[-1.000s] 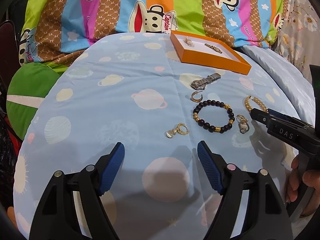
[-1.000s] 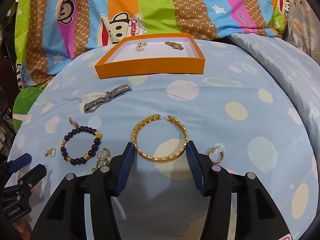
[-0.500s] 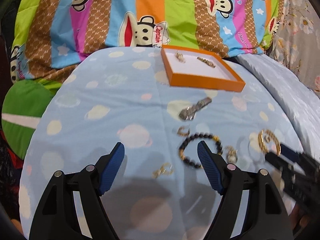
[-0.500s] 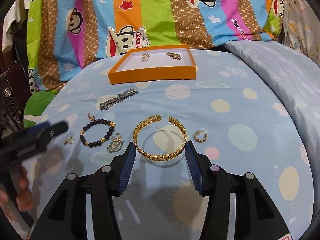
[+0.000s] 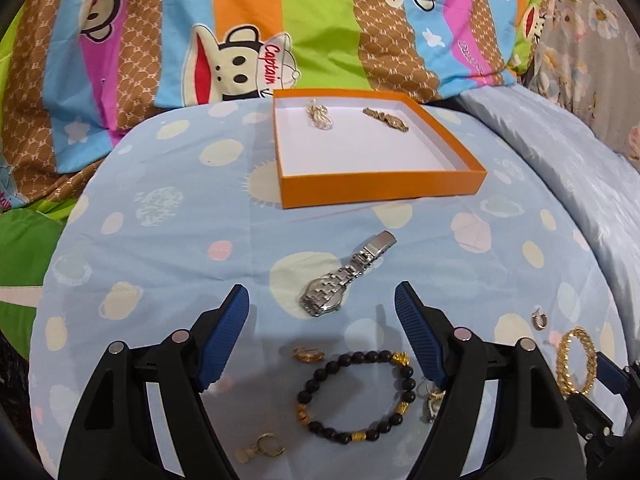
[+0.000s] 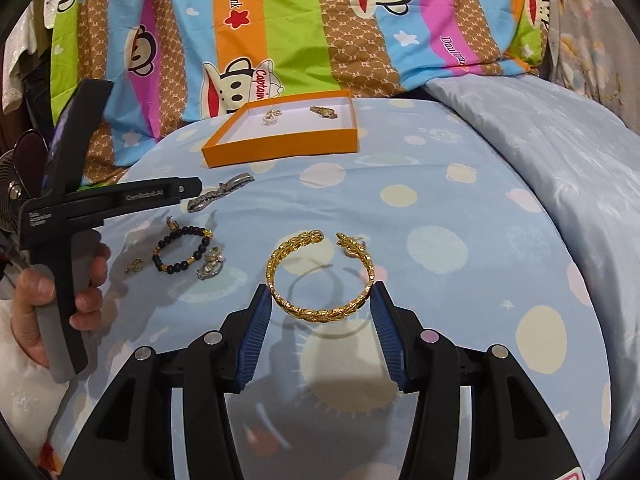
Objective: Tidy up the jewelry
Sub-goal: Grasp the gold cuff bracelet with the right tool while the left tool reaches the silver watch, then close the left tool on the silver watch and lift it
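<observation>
My right gripper (image 6: 320, 304) is shut on a gold cuff bangle (image 6: 320, 276) and holds it above the bed, its shadow below. My left gripper (image 5: 322, 312) is open and empty, just short of a silver watch (image 5: 344, 278). A black bead bracelet (image 5: 356, 396) lies between its fingers, with small gold earrings (image 5: 308, 354) beside it. An orange tray (image 5: 384, 190) at the back holds a silver piece (image 5: 319, 116) and a gold piece (image 5: 386, 119). The tray also shows in the right wrist view (image 6: 280, 144).
Everything lies on a light blue planet-print sheet (image 5: 160, 240). A striped cartoon pillow (image 5: 240, 40) rises behind the tray. A grey-blue quilt (image 6: 560, 184) is heaped on the right. More earrings (image 6: 210, 266) lie near the bead bracelet (image 6: 182, 250).
My right gripper has lifted the gold bangle off the sheet. My left gripper has moved forward and right over the bead bracelet, toward the watch.
</observation>
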Tool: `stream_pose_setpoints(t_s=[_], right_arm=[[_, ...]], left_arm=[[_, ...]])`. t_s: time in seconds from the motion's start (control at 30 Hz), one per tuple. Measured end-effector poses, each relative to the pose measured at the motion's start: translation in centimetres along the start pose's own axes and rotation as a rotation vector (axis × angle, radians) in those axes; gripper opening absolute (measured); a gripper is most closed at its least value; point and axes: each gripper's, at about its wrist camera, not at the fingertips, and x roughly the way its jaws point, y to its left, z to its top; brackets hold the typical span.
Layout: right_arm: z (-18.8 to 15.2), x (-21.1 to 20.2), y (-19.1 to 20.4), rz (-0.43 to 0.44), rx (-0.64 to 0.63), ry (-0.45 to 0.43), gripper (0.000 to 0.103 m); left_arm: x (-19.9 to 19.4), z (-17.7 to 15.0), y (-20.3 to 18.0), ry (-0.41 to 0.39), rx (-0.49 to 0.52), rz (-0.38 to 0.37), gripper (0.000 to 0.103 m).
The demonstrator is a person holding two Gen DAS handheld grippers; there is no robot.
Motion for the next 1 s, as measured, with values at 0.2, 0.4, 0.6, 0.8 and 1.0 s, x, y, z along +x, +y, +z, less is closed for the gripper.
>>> stream_pose_setpoints(t_s=[0.2,0.4,0.6,0.8,1.0], right_arm=[[-0.1,0.0,-0.2,0.006,0.004,-0.002,0.050],[-0.1,0.3,-0.5,0.010,0.014,0.004,0.050],[0.0,0.6,-0.2,0.022,0.013,0.005,0.050],[0.4,-0.1,0.1,0.032,0.009,-0.012,0.050],[2.2,-1.2,0.3,0.049,-0.002,-0.051,0.050]], left_arm=[[2.9,0.2,-0.8,0.068,0.016,-0.012,0.060],[3.1,0.3,-1.1,0.052,0.034,-0.018,0.032],[2.6,-0.1,-1.4,0.043,0.040,-0.060,0.024],[0.4,-0.3,-1.0,0.027,-0.007,-0.124,0.024],[-4.4,1.0,-0.4,-0.047,-0.016,-0.175,0.023]])
